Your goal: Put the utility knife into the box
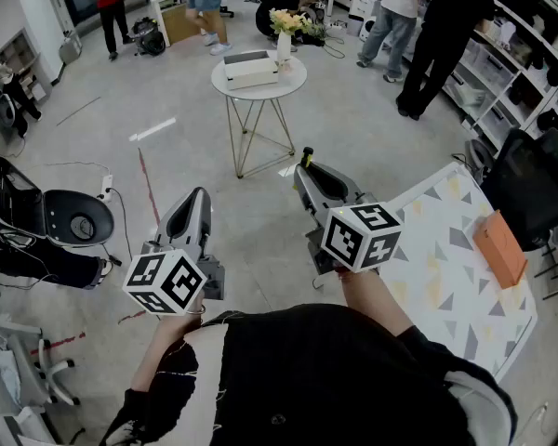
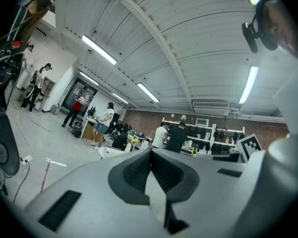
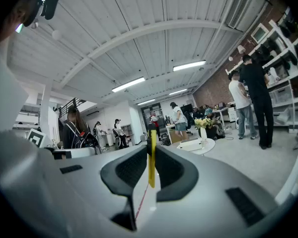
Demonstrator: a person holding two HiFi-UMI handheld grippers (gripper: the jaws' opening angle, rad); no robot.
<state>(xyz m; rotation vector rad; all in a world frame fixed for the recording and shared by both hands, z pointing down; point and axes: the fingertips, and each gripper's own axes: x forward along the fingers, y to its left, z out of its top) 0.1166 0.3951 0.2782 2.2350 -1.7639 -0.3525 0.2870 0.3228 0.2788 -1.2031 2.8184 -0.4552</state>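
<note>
My right gripper is shut on a thin yellow and black utility knife, which stands upright between the pads and sticks out past the tips. In the right gripper view the knife fills the narrow gap of the right gripper. A white box lies on a small round white table on the floor ahead, well beyond both grippers; the box shows there too. My left gripper is held up to the left, its jaws closed with nothing between them, as the left gripper view confirms.
A vase of flowers stands on the round table beside the box. A patterned table with an orange object is at my right, a black chair behind it. An office chair sits at my left. Several people stand at the far end.
</note>
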